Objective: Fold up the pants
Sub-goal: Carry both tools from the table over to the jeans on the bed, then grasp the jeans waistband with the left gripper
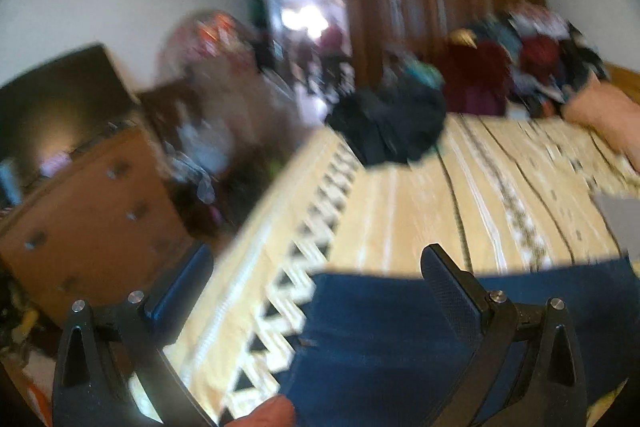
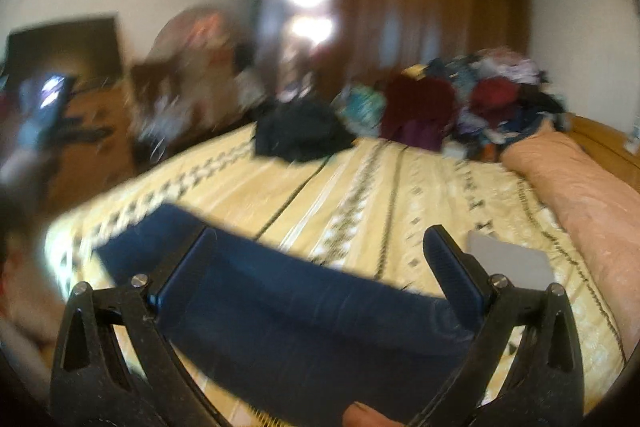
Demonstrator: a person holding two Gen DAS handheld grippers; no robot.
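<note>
While both frames were pretty blurry, I counted one pair of navy pants (image 2: 304, 311) lying flat on the bed (image 2: 360, 187), long axis running left-right across the near edge. Two grippers: the left gripper (image 1: 316, 279) and right gripper (image 2: 320, 259) each had jaws spread wide, gripping nothing. One black garment (image 2: 300, 135) and one clothes pile (image 2: 480, 99) sat further back.
</note>
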